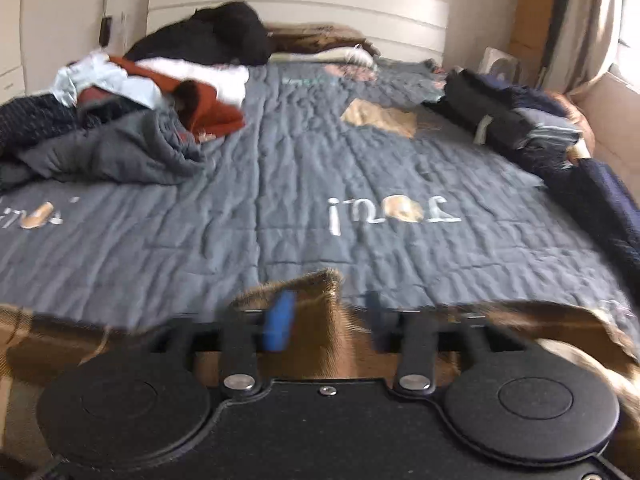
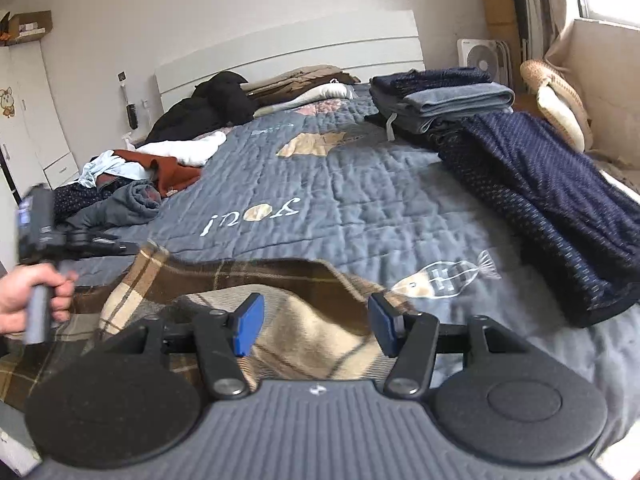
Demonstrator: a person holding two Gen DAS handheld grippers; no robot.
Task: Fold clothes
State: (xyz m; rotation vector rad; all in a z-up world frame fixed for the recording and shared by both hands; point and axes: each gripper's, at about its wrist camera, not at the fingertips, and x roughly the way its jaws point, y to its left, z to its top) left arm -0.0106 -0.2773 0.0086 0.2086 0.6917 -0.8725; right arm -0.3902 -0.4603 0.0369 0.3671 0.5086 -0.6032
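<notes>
Left gripper (image 1: 326, 320): blue pads apart w/ a raised ridge of the brown plaid garment (image 1: 320, 332) between them; view blurred, can't tell if pads actually pinch the cloth. Right gripper (image 2: 316, 326): pads wide apart, nothing held, hovering over the same plaid garment (image 2: 280, 320), which lies crumpled directly under and ahead of both tools on the near edge of the grey quilt (image 2: 360, 200); person's hand (image 2: 28, 300) grips the left tool's handle, off to right tool's left. Far ahead-left: unfolded clothes pile (image 2: 132, 184); ahead-right: folded stack (image 2: 440, 96), w/ navy patterned cloth (image 2: 540, 200) spread just nearer than it.
</notes>
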